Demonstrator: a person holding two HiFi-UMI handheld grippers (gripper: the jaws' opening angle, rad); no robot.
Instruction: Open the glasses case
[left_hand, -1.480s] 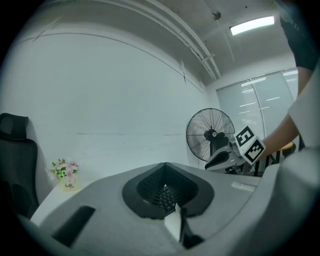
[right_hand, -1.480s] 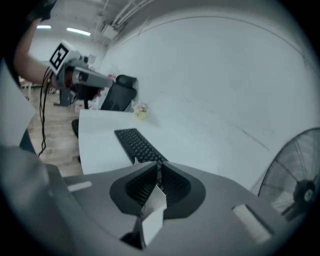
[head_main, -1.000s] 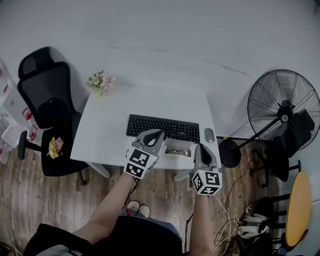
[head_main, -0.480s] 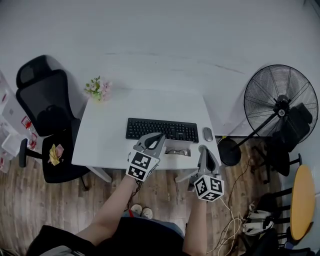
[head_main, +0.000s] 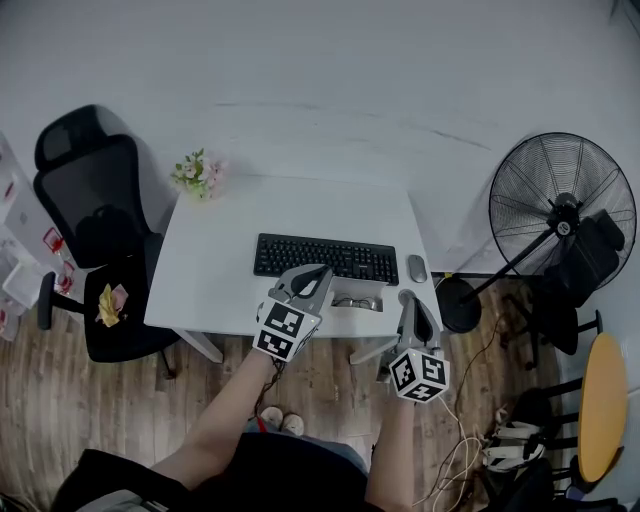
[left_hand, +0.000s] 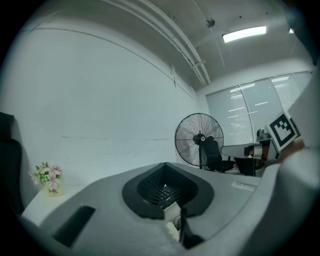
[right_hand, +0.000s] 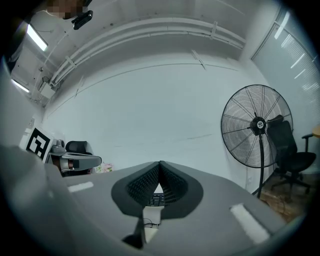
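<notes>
L gripper (head_main: 322, 271): I read jaws together, nothing in them, over desk front edge | R gripper (head_main: 405, 298): jaws together too, empty, at desk edge | glasses case (head_main: 357, 296): on white desk (head_main: 220, 270) front edge, btwn both grippers, just in front of kbd (head_main: 320, 258), specs showing in it

Head view high above desk (head_main: 300, 215); other two face wall (left_hand: 100, 100), share fan (left_hand: 200, 138)
</notes>
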